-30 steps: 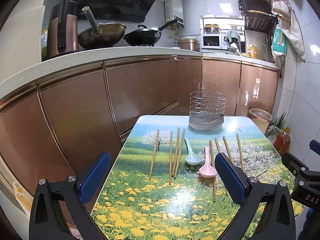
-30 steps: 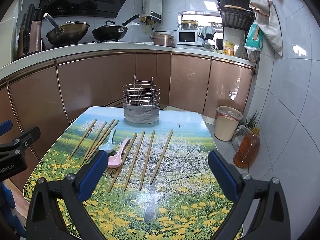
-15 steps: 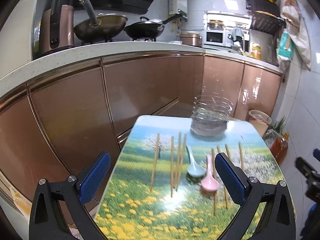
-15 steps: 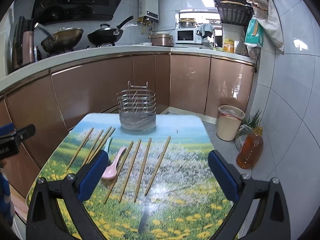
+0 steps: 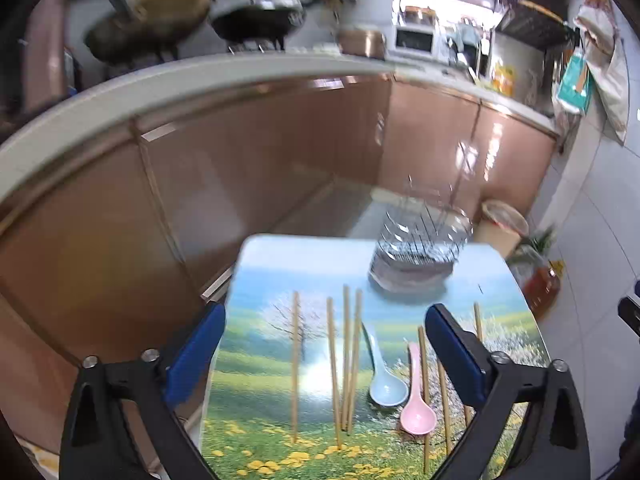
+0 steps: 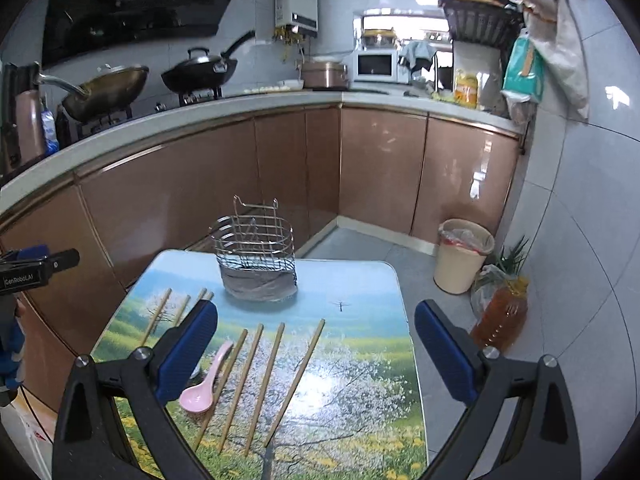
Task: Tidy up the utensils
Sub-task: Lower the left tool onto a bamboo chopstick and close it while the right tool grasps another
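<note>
**Both tongs hovering wide over the chopsticks, nothing picked up yet**

From the left wrist camera, the left gripper (image 5: 324, 346) is hanging above the near end of the table (image 5: 304, 248) with its blue pads spread far apart and nothing between them. The picture is smeared, so fine detail is hard to read. Four chopsticks (image 5: 345, 356) are lying lengthwise on the left half of the flowered top, the two inner ones almost touching. Just to their right a blue spoon (image 5: 385, 376) and a pink spoon (image 5: 417, 404) are resting bowl-end toward the camera, with more sticks beyond them partly hidden by the right pad. The wire basket (image 5: 416, 256) is standing upright at the far end, well apart from everything loose.

From the right wrist camera, the right gripper (image 6: 316, 354) is likewise gaping and holding nothing. Four chopsticks (image 6: 266, 380) are fanning out between its pads, the pink spoon (image 6: 202, 386) lying just beside the leftmost one. The wire basket (image 6: 256, 260) is sitting beyond them, seemingly empty.

My guess is each hand is choosing its first piece. Thin sticks lying flat are awkward; I would come down square across one stick's middle, away from its neighbours, close firmly, then tip it upright before lowering it into the basket.
</note>
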Available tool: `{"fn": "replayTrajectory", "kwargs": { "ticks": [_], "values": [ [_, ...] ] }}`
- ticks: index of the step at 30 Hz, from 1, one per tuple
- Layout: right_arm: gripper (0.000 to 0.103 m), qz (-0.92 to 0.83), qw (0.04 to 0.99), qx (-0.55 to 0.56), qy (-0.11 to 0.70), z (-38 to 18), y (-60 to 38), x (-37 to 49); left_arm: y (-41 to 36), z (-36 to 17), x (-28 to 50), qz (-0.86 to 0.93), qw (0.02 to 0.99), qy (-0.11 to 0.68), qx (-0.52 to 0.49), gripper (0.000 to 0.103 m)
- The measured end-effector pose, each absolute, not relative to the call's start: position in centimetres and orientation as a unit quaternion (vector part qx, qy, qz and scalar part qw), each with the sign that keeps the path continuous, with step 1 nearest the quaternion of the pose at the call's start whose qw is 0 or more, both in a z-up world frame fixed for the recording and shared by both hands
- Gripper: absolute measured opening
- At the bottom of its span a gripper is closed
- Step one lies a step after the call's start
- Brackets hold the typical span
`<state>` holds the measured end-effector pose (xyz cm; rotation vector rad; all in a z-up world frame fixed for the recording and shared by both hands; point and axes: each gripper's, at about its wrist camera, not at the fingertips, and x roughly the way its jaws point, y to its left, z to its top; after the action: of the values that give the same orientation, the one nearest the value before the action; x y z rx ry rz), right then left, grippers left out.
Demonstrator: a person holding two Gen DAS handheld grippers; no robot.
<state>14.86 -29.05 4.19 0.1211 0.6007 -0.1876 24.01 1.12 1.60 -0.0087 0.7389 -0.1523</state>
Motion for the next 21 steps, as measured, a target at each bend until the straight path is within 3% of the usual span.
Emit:
{"fn": "replayTrajectory", "kwargs": {
  "ticks": [2,4,5,9,15,21],
  "values": [
    [0.098,-0.077,0.941,0.074,0.322,3.0,-29.6,16.9,0.8,0.4,25.6,-0.084,0.92,0.382,-0.003,0.09],
    [0.095,-0.069,0.932,0.082,0.347,1.6,-29.7,18.8,0.4,-1.1,27.2,-0.1,0.908,0.407,-0.008,0.078],
    [0.088,-0.062,0.926,0.088,0.361,0.7,-29.8,19.8,0.4,-1.7,27.8,-0.106,0.903,0.417,-0.008,0.075],
    [0.041,-0.042,0.901,0.115,0.416,-3.1,-30.3,23.5,-0.5,-4.8,31.3,-0.129,0.876,0.465,-0.007,0.058],
    [0.035,-0.022,0.864,0.131,0.485,-8.9,-30.9,27.6,-2.0,-9.8,36.2,-0.158,0.832,0.531,-0.024,0.042],
    [0.035,-0.013,0.835,0.138,0.533,-12.7,-31.9,30.1,-3.0,-12.5,40.2,-0.152,0.811,0.564,-0.028,0.041]
  ]
}}
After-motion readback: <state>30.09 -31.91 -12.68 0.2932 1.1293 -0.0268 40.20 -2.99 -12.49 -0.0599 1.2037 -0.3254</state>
